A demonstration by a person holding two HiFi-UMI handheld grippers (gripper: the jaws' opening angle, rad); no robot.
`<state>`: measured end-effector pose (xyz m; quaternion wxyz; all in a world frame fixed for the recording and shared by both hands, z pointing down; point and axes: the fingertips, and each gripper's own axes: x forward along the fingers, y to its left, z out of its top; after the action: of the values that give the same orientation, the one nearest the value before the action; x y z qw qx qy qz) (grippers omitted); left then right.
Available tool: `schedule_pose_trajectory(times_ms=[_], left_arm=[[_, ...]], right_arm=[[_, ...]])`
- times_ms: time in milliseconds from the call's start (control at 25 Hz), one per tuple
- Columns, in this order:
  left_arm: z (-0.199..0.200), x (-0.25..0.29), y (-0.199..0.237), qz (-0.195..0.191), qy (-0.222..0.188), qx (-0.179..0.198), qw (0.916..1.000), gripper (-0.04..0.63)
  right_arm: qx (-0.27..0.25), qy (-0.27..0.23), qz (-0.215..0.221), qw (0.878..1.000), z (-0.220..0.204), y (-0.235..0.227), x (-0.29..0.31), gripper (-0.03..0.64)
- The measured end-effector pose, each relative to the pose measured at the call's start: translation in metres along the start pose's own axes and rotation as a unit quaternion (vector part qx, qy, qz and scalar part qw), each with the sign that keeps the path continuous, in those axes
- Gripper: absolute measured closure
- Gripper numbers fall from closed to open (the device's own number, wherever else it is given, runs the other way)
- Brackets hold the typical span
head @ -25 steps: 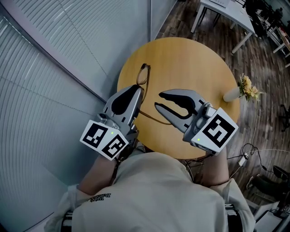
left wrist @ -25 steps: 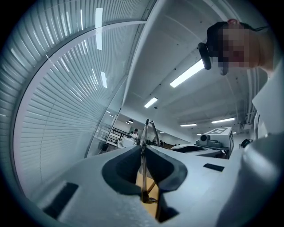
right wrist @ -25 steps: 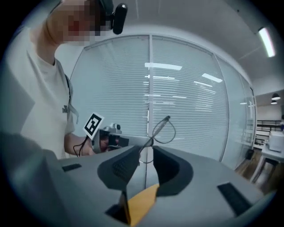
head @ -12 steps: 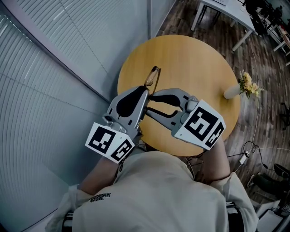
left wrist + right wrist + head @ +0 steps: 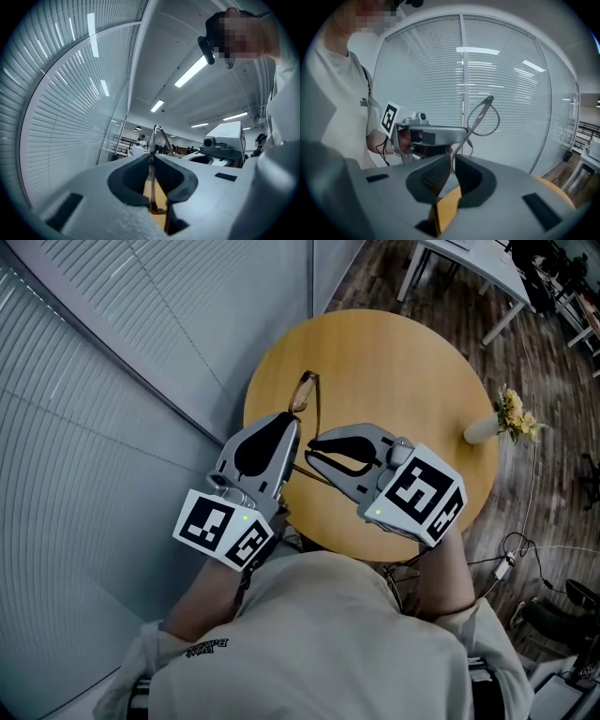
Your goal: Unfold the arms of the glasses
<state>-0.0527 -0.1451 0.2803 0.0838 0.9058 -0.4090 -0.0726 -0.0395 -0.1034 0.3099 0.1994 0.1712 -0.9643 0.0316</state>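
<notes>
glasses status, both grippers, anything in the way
Left gripper shut on the glasses frame, held above the table. Right gripper shut on one arm of them. Flower vase at the table's right edge, nothing in the way.

I see: glasses thin glossy metal wire | table smooth matt wood-look top | left gripper, right gripper matt grey plastic shells | pads dark, finely textured | floor dark wood planks | shirt pale matt cloth
</notes>
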Motion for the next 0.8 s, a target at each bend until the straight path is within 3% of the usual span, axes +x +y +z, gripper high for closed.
schedule_pose_trajectory(times_ms=[280, 800], left_arm=[[-0.002, 0.000, 0.014, 0.017, 0.006, 0.004, 0.9998, 0.549], [-0.008, -0.002, 0.028, 0.039, 0.031, 0.034, 0.9982, 0.549]], right_arm=[[0.001, -0.010, -0.033, 0.999, -0.001, -0.016, -0.024, 0.574], [0.005, -0.071, -0.140, 0.988, 0.017, -0.060, -0.075, 0.577]])
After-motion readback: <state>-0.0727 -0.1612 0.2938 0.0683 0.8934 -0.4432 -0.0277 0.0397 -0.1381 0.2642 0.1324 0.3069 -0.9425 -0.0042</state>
